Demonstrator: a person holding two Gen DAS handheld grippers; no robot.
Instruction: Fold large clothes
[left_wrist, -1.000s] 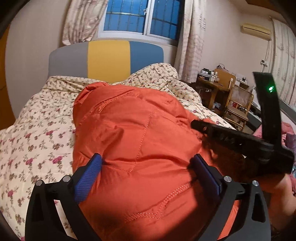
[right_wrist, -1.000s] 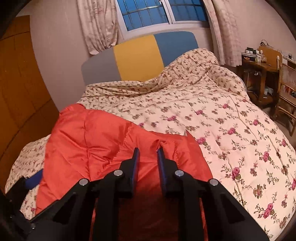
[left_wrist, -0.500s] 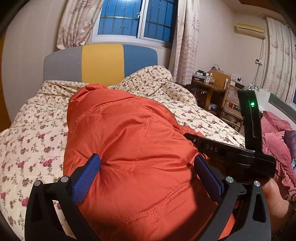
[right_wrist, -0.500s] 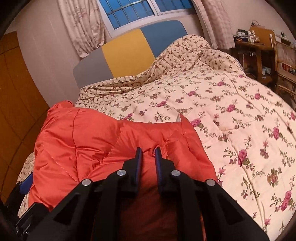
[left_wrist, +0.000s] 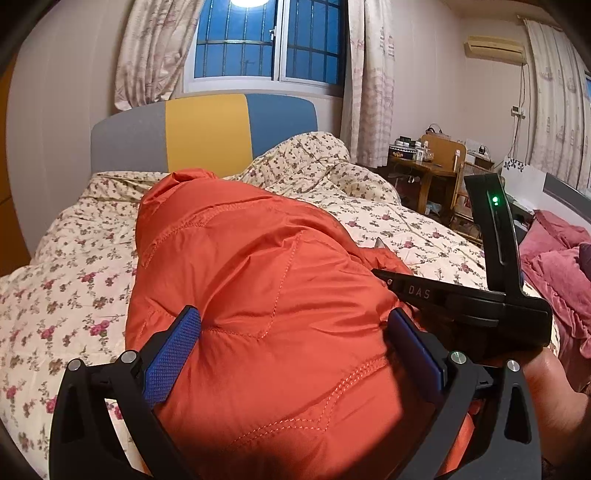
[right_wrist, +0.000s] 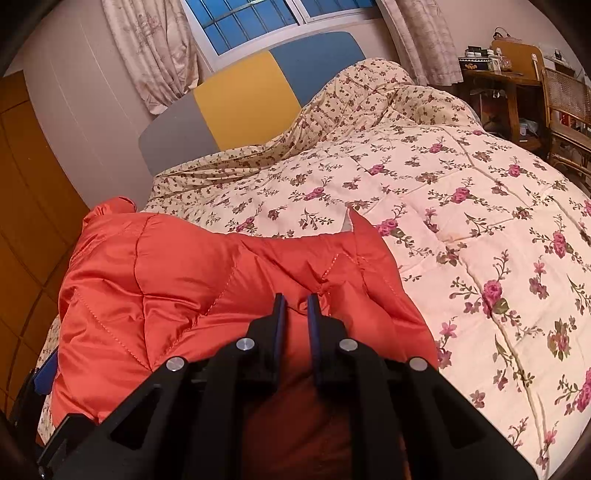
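Now your right gripper (right_wrist: 294, 308) pinches the orange jacket (right_wrist: 207, 280), left gripper (left_wrist: 291, 354) spread open around it; next, fold it over.

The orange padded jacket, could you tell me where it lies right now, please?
In both wrist views the orange padded jacket lies bunched on the near part of the floral quilt, toward the wardrobe side, with the tricolour headboard beyond it.

right gripper (right_wrist: 294, 308) pinches orange jacket (right_wrist: 177, 280) on floral quilt (right_wrist: 461, 206).
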